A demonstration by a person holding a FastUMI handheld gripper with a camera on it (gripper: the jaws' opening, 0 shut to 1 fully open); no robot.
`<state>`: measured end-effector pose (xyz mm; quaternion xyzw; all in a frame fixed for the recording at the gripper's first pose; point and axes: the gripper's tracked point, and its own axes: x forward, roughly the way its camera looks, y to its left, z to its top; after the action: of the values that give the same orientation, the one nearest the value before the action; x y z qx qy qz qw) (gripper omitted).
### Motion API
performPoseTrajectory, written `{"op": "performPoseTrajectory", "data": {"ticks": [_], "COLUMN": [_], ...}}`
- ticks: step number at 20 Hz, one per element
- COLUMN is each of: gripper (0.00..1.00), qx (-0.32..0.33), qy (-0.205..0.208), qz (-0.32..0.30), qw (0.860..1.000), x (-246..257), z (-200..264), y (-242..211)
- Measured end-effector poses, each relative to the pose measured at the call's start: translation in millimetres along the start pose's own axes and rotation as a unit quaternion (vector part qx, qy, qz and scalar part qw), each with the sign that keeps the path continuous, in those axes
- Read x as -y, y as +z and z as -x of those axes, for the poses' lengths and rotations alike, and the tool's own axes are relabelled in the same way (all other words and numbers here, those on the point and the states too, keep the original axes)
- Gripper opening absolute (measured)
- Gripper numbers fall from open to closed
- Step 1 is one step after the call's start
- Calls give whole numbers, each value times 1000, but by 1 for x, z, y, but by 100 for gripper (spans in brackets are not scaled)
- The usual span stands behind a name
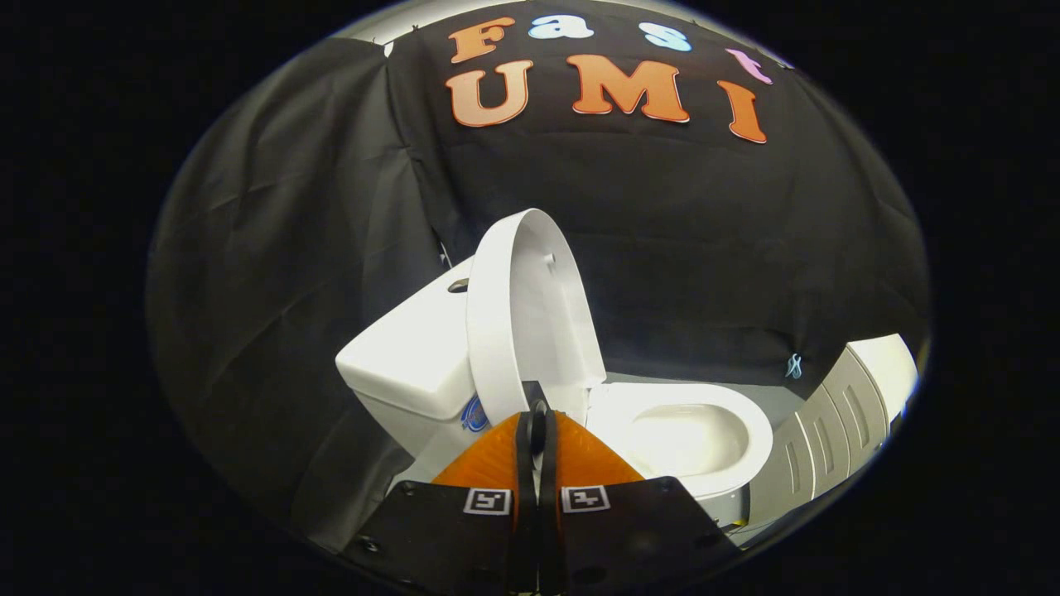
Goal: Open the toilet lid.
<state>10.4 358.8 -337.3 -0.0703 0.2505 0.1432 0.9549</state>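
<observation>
Tongs (pixel 536 407) pressed together, holding nothing, just below the raised lid (pixel 530 314) leaning near the tank (pixel 410 356); best now to back away gently without nudging it.

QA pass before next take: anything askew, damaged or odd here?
Nothing stands out. The toilet lid stands raised against the tank, the bowl looks clean, and the gripper has its fingers closed together just before the lid's lower edge.

I'm seeing my gripper (pixel 536 406) showing two black mounting plates, each wearing a square black-and-white marker at its 12 o'clock edge, with dark screws dotting the plates.
</observation>
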Motion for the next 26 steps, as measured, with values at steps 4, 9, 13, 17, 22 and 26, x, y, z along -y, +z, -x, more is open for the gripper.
{"op": "performPoseTrajectory", "data": {"ticks": [4, 9, 13, 17, 22, 26], "gripper": [20, 44, 47, 70, 91, 99], "qx": [5, 58, 99, 138, 176, 195], "qy": [28, 8, 3, -12, -32, -47], "qz": [-16, -2, -13, -12, -13, -16], "qw": [999, 998, 995, 990, 984, 980], "x": [-8, 8, 31, 64, 104, 136], "z": [7, 28, 47, 73, 106, 131], "y": [6, 41, 74, 111, 143, 160]}}
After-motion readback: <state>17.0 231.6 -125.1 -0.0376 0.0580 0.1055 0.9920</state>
